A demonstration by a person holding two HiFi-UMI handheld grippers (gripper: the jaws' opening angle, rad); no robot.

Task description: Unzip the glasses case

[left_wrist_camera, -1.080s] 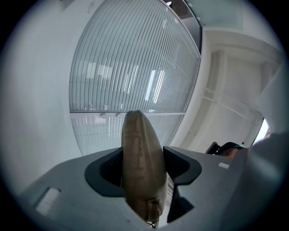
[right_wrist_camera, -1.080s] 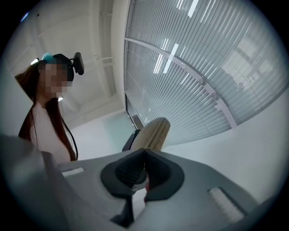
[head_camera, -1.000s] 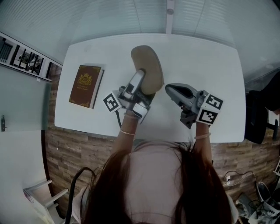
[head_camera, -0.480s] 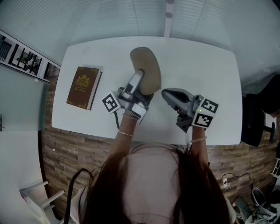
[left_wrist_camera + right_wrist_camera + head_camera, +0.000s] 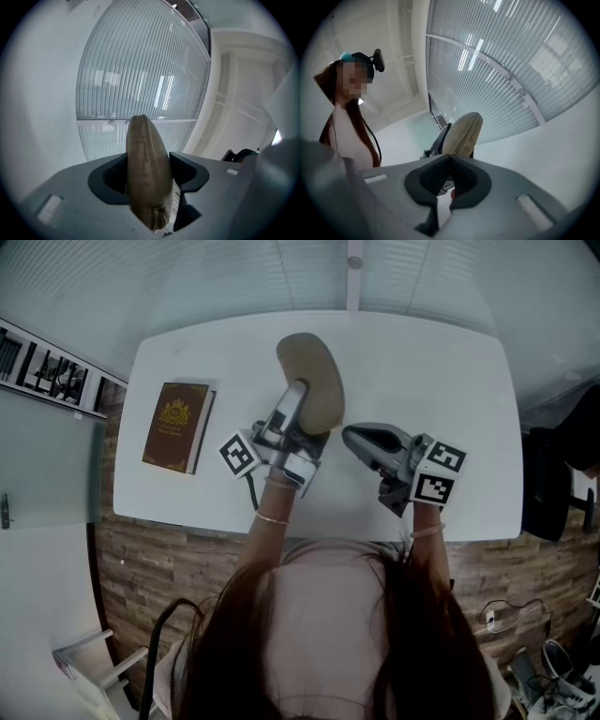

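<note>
Clamping the lower end of the tan oval fabric glasses case, the left gripper holds it tilted upward above the white table. The right gripper, jaws pressed together and empty, hovers just beside the case.

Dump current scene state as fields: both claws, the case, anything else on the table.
left claw: shut on one end of the glasses case
right claw: shut, empty, beside the case, appears clear of it
glasses case: tan, no open gap visible along the zip
book: brown, flat on the table, left side in the head view
table: white
</note>
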